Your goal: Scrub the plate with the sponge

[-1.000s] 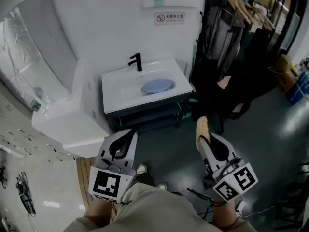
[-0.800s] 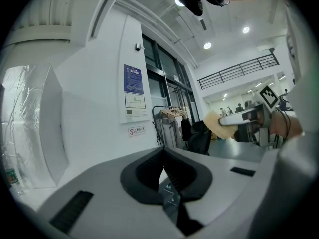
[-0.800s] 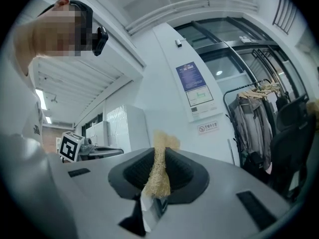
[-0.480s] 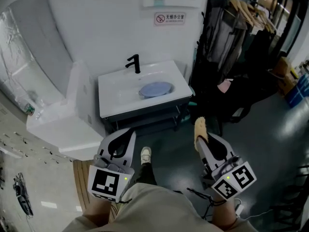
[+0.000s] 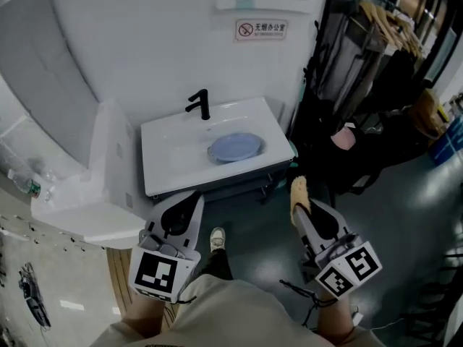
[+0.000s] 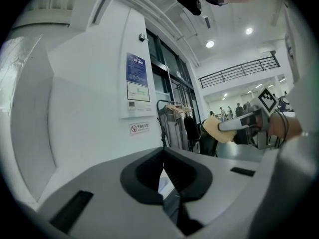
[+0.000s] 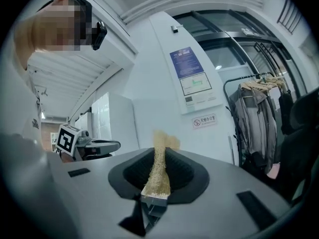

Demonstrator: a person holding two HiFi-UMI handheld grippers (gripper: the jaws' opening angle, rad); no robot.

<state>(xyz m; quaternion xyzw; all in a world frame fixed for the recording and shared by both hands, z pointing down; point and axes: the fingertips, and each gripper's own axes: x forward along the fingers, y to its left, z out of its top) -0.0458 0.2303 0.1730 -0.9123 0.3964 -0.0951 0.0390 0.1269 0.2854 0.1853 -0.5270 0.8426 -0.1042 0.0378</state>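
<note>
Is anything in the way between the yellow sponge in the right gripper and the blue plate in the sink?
Nothing visible. The right gripper, shut on the yellow fibrous sponge, stands back from the white washbasin; only dark floor lies between it and the blue round plate.

The sponge (image 7: 158,172) in my right gripper (image 5: 301,208) looks coarse and fibrous, a rough tan weave against the matt grey plastic of the jaws. The basin (image 5: 173,154) is smooth, glossy white, like glazed ceramic. In it the plate (image 5: 235,147) is smooth pale blue. At the basin's back edge the tap (image 5: 200,104) is matt black. Right of the basin hang cloth garments (image 5: 340,56).
</note>
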